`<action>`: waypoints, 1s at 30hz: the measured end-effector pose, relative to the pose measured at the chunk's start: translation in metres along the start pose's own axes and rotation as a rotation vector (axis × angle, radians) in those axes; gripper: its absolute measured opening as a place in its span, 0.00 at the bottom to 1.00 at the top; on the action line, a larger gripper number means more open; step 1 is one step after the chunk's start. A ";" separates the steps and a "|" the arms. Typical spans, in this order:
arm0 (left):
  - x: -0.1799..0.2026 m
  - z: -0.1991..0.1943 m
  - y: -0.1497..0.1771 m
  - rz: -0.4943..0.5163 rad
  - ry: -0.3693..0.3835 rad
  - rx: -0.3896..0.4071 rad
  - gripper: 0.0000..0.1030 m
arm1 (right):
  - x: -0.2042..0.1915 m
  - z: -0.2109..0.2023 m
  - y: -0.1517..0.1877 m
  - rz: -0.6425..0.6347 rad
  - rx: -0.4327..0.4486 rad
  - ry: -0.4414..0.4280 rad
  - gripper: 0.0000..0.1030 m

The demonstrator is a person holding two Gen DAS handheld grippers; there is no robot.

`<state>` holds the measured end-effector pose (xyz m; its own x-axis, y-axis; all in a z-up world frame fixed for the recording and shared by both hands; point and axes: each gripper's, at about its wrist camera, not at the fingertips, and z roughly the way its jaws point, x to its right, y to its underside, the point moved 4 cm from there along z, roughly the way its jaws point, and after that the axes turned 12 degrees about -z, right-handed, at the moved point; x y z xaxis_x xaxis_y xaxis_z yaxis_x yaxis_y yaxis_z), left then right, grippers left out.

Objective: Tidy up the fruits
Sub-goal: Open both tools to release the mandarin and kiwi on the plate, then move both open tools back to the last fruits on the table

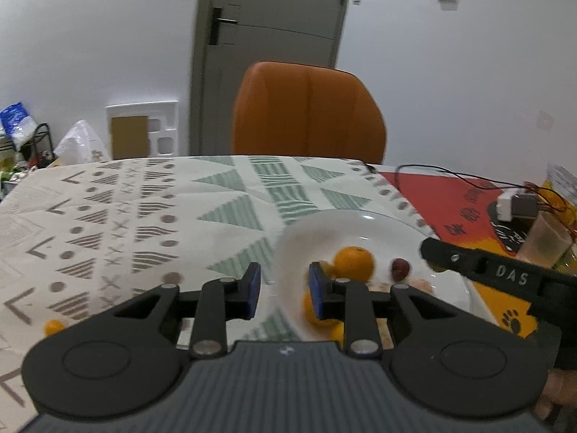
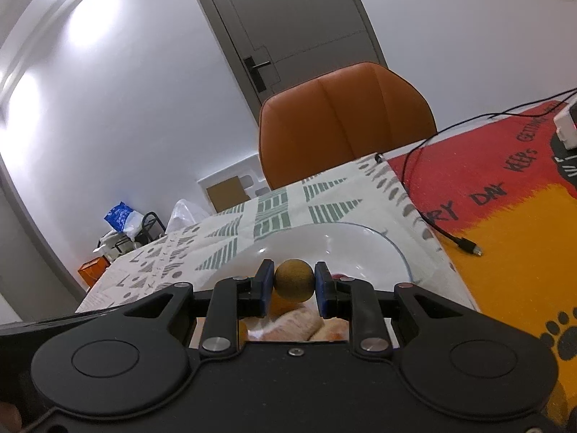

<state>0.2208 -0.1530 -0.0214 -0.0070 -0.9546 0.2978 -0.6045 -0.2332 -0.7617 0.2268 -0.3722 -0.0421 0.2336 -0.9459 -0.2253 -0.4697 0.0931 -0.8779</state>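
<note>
Patterned tablecloth [image 1: 151,216] under white plate [image 1: 382,223]; orange chair [image 1: 306,112] at 12 o'clock. Left wrist view: left gripper [image 1: 285,290] open, empty, at plate's 9 o'clock rim. On plate: orange [image 1: 354,262], red fruit [image 1: 399,269] at its 3 o'clock. Right wrist view: right gripper [image 2: 294,285] closed on small brownish-yellow round fruit [image 2: 294,281], above plate [image 2: 360,245]. Black cable [image 2: 432,216] at 2 o'clock.

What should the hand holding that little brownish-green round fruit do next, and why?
Probably lower it a little and open the fingers over the white plate. The right gripper is shut on the small round fruit, held just above the plate's near side, where an orange and a dark red fruit already lie. The left gripper is open and holds nothing.
</note>
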 end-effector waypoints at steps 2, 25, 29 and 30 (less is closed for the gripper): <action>-0.009 -0.002 -0.003 -0.014 -0.017 0.006 0.31 | -0.005 0.001 -0.002 -0.008 0.015 0.009 0.46; -0.078 -0.044 -0.016 -0.096 -0.138 0.123 0.78 | -0.055 0.006 0.010 -0.073 -0.032 -0.044 0.74; -0.093 -0.054 -0.017 -0.114 -0.156 0.135 0.78 | -0.072 0.009 0.010 -0.091 -0.037 -0.071 0.74; -0.098 -0.056 -0.016 -0.120 -0.162 0.137 0.78 | -0.078 0.009 0.010 -0.097 -0.038 -0.078 0.74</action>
<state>0.1869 -0.0454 -0.0060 0.1930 -0.9331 0.3034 -0.4794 -0.3595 -0.8006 0.2117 -0.2949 -0.0376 0.3446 -0.9226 -0.1734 -0.4733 -0.0112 -0.8808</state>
